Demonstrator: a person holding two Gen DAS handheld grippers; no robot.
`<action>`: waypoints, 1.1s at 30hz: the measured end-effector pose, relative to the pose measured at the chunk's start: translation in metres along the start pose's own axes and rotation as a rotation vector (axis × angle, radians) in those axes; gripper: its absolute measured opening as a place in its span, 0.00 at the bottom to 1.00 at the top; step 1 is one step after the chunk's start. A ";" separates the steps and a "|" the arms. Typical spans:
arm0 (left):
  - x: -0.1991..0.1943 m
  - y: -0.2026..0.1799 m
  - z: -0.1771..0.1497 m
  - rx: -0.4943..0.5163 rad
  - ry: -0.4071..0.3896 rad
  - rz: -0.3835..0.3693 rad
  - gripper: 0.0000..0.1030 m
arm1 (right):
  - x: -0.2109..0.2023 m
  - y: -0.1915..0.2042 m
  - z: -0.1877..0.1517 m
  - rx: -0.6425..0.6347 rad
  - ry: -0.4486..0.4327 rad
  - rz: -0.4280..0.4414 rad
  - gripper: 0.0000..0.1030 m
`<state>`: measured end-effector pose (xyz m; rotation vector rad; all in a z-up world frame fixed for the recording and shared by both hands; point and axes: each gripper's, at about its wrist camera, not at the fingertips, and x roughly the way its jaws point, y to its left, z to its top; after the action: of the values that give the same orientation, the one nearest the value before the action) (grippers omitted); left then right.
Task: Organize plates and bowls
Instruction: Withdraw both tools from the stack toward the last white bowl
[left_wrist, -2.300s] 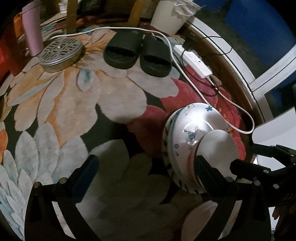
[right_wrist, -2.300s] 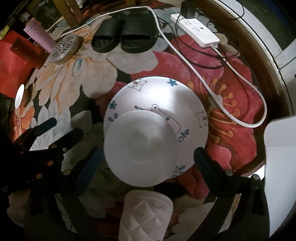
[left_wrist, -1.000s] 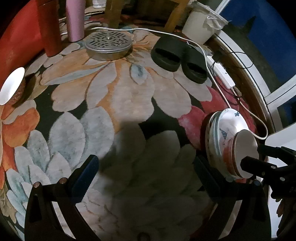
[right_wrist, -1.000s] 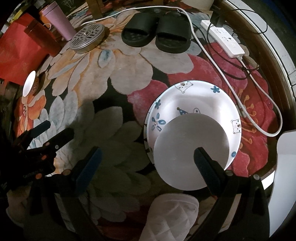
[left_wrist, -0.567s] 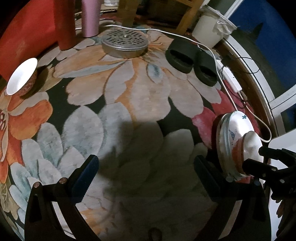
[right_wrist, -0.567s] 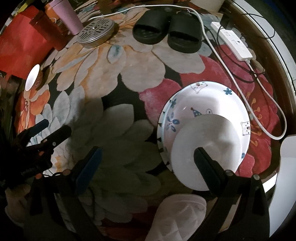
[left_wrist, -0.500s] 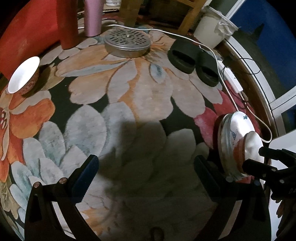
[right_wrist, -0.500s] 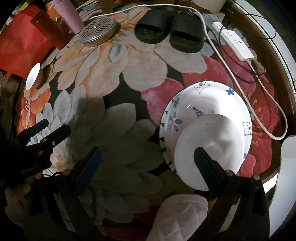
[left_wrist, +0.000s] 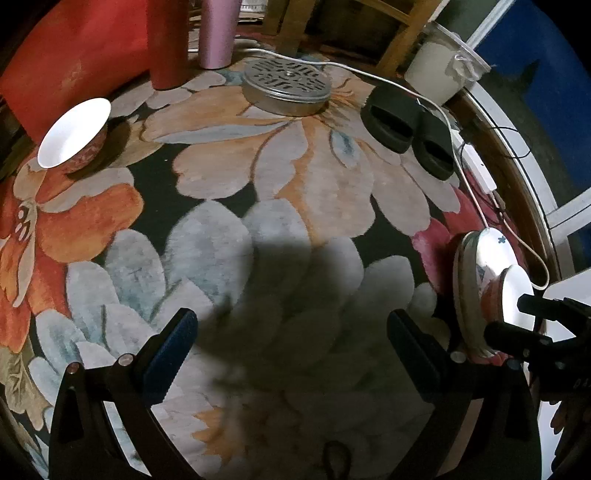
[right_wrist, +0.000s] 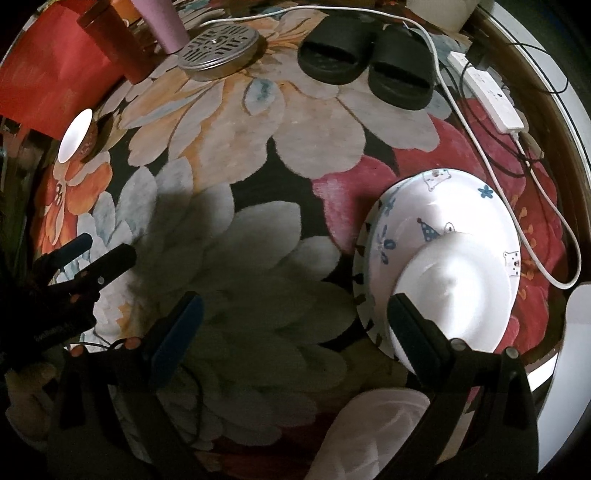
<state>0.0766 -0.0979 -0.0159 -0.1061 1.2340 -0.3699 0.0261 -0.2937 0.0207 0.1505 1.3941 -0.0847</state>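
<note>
A stack of white patterned plates (right_wrist: 461, 218) lies on the flowered rug at the right, with a white bowl (right_wrist: 454, 288) in it; the stack also shows in the left wrist view (left_wrist: 480, 266). A second bowl, white inside and red outside (left_wrist: 72, 136), stands alone at the far left of the rug; it also shows in the right wrist view (right_wrist: 75, 136). My left gripper (left_wrist: 291, 347) is open and empty above the middle of the rug. My right gripper (right_wrist: 295, 321) is open and empty, its right finger just in front of the stacked bowl.
Black slippers (left_wrist: 410, 125), a round metal perforated tin (left_wrist: 286, 85), a pink tumbler (left_wrist: 218, 33) and a red tumbler (left_wrist: 168, 44) stand at the back. A white power strip (right_wrist: 491, 99) with cable runs along the right edge. A white quilted slipper (right_wrist: 380, 435) lies near.
Both grippers have pulled back and swung left, away from the plate stack. The lone bowl at the far left has come into view. The stack and its bowl have stayed put.
</note>
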 end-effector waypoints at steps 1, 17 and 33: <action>-0.001 0.002 0.000 -0.003 0.000 0.000 0.99 | 0.000 0.002 0.000 -0.004 0.000 0.000 0.98; -0.011 0.034 0.004 -0.059 -0.018 0.028 0.99 | 0.003 0.035 0.014 -0.090 0.009 -0.003 0.98; -0.013 0.084 0.007 -0.151 -0.028 0.088 0.99 | 0.014 0.069 0.035 -0.133 0.037 0.032 0.99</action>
<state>0.0977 -0.0163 -0.0252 -0.1850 1.2337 -0.1984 0.0731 -0.2308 0.0168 0.0642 1.4292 0.0379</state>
